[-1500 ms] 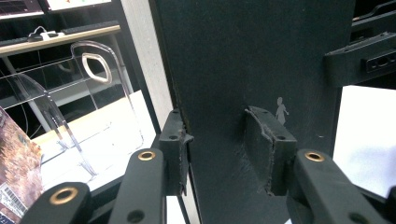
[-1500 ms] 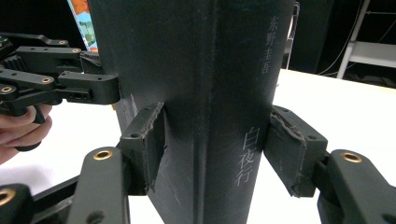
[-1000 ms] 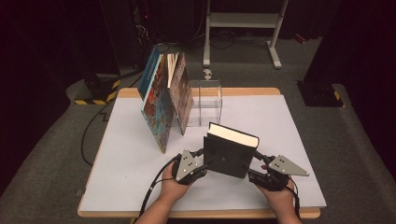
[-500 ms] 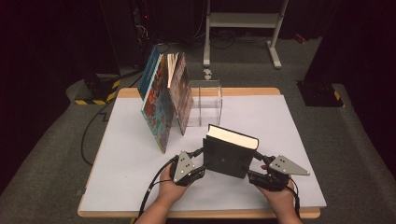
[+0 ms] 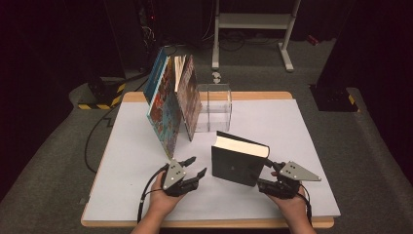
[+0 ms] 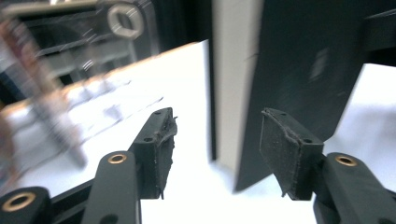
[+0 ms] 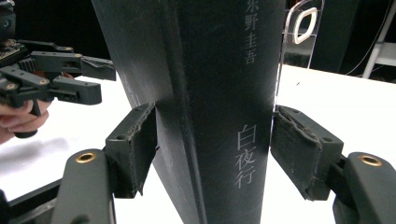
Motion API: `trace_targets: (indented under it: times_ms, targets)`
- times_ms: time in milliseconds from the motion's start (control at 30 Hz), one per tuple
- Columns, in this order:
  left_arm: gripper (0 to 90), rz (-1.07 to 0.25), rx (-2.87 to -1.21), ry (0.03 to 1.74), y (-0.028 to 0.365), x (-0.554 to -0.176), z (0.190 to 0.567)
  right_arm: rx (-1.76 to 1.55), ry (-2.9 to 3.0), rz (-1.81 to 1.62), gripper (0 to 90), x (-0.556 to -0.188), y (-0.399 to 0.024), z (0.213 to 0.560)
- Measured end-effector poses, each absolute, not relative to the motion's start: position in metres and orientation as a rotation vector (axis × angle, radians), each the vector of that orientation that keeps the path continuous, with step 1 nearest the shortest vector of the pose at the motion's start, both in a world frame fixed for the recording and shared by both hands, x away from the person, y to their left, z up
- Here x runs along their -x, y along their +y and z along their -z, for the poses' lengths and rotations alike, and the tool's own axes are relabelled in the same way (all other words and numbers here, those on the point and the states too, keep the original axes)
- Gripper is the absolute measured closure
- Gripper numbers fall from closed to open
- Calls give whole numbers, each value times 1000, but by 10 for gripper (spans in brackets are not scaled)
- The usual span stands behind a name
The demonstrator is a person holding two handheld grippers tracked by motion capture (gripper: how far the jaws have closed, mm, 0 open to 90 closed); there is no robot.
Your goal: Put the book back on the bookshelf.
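Both grippers flank a thick black hardcover book [image 5: 239, 159] that stands upright on the white table [image 5: 122, 195], spine toward the right hand, page edges toward the left, long axis vertical with a slight backward lean. Right gripper [image 5: 269, 182] is the nearer one: in its own view its jaws straddle the spine of the book [image 7: 215, 107], the left pad close against the cover's corner and the right pad [image 7: 299, 149] just off the other face, so they bracket the book without clearly pressing it; these jaws have just been opening a little, with the book between them. Left gripper [image 5: 194, 171] sits well to the left of the book, apart from it, jaws spread with nothing between them; in its own view the book's page block [image 6: 231, 93] and black cover rise just beyond and to the right of the pads. Its jaws too have just been opening. Compared with a second ago, the left gripper has drawn away sideways from the book's page edge, where it was close against the cover, while the right hand has kept its place at the spine; the book stands much where it stood, between the two hands. Behind it, well apart, several picture books [image 5: 170, 105] lean against a clear acrylic bookend [image 5: 214, 105]. Judging from this, whatever comes next hinges on the right gripper, since the book's spine lies directly between its jaws.
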State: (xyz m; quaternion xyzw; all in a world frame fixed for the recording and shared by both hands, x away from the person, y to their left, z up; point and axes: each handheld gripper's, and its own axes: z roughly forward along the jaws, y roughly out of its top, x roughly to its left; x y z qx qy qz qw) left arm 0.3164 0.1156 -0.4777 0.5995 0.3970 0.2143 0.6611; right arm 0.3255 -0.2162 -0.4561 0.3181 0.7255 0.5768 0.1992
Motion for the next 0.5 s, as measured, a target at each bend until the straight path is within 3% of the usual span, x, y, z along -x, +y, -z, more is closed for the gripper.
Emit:
trace_targets:
  times_ms: [167, 233, 500]
  targets:
    - [406, -540, -1335, 966, 139, -317, 484, -885, 2043, -1616, 322, -326, -214, 456]
    - [352, -526, -1301, 1004, 147, -316, 487, -883, 2057, -1605, 313, -328, -212, 458]
    - [341, -592, -1269, 1058, 170, -317, 492, -858, 2089, -1607, 263, -332, -209, 452]
